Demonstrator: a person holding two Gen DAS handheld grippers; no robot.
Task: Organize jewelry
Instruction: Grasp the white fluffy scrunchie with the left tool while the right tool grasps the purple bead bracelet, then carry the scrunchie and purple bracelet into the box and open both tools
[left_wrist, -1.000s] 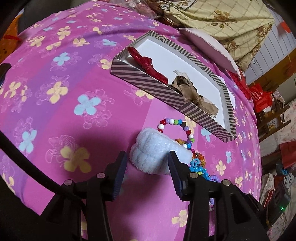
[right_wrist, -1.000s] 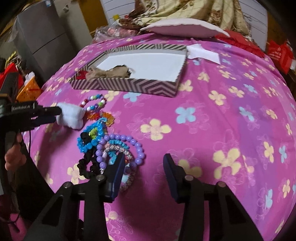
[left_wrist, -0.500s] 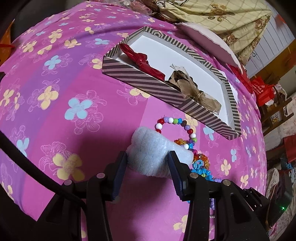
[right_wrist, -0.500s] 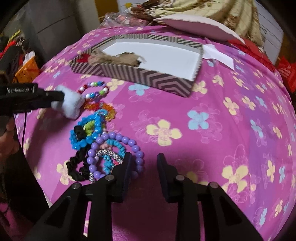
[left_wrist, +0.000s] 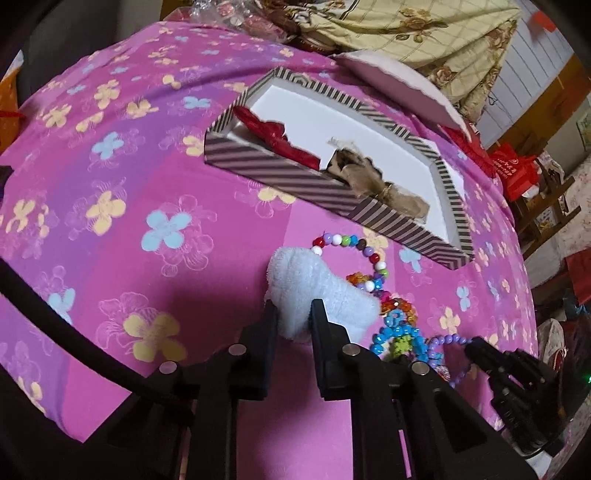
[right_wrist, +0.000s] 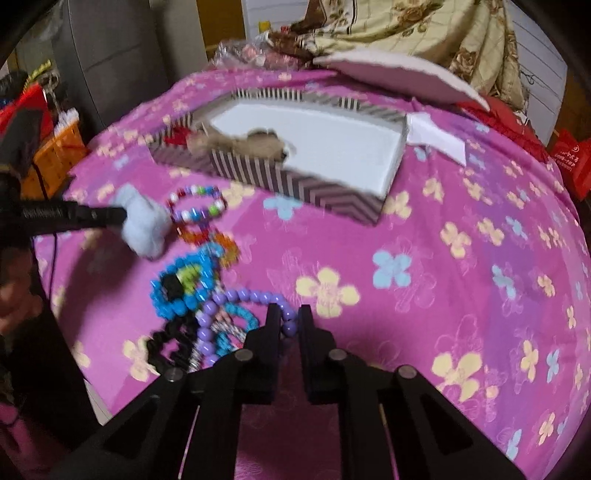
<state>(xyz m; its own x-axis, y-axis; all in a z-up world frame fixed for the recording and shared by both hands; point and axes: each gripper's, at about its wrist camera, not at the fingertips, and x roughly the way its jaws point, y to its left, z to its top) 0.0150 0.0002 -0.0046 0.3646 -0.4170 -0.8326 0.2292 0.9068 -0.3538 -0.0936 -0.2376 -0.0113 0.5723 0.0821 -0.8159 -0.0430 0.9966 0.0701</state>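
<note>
A white fluffy scrunchie (left_wrist: 317, 288) lies on the pink flowered bedspread, and my left gripper (left_wrist: 294, 314) is closing on it, its pads squeezing the near end. From the right wrist view the same left gripper (right_wrist: 122, 216) holds the scrunchie (right_wrist: 144, 225) from the left. My right gripper (right_wrist: 290, 314) is shut on the purple bead bracelet (right_wrist: 243, 295), at the right of a pile with a blue bead bracelet (right_wrist: 173, 295) and a black scrunchie (right_wrist: 166, 339). Behind stands a striped box (left_wrist: 280, 173) holding a red bow (left_wrist: 273, 133) and a brown bow (left_wrist: 369, 177).
A multicolour bead bracelet (left_wrist: 354, 243) and orange beads (left_wrist: 399, 306) lie between the scrunchie and the box. A white lid (right_wrist: 388, 70) and a folded white paper (right_wrist: 436, 138) sit behind the box (right_wrist: 325, 192). An orange crate (right_wrist: 55, 147) stands off the bed's left edge.
My left jaws went from wide open around the white scrunchie to pinching it. My right gripper shifted left over the purple bracelet and its jaws closed on the beads.
</note>
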